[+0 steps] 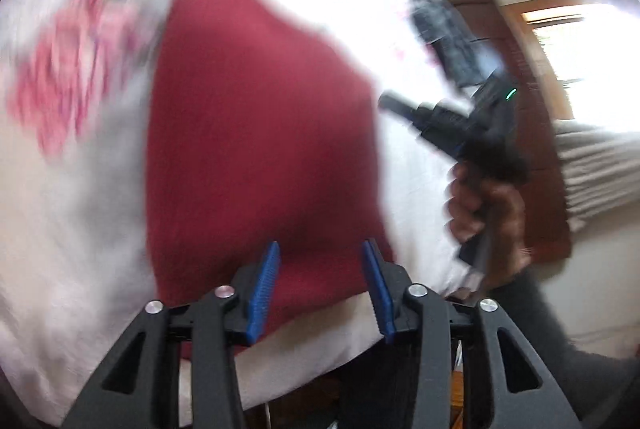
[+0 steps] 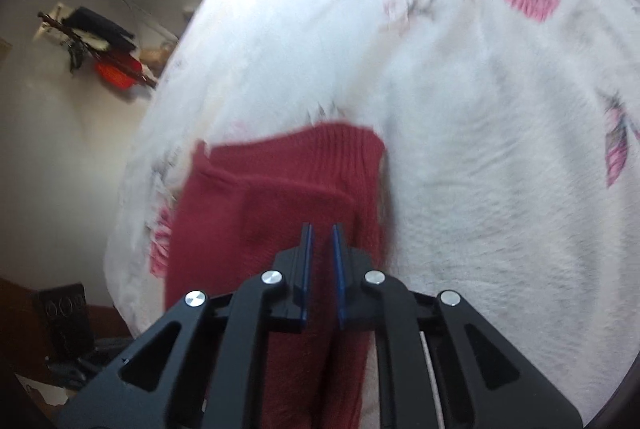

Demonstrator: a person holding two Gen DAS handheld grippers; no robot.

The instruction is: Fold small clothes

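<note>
A dark red knit garment lies flat on a white floral bedspread, blurred by motion. My left gripper hovers open over the garment's near edge, with nothing between its blue pads. In the right wrist view the same garment shows a ribbed hem and a folded-over flap. My right gripper is above its near part, fingers almost together with a thin slit of red showing between them. The left wrist view shows the right gripper in a hand, its tip by the garment's right edge.
The bedspread with pink flower prints fills most of both views. A dark patterned cloth lies at the bed's far side. Past the bed are a wooden door, a bright window, and a wall shelf with clutter.
</note>
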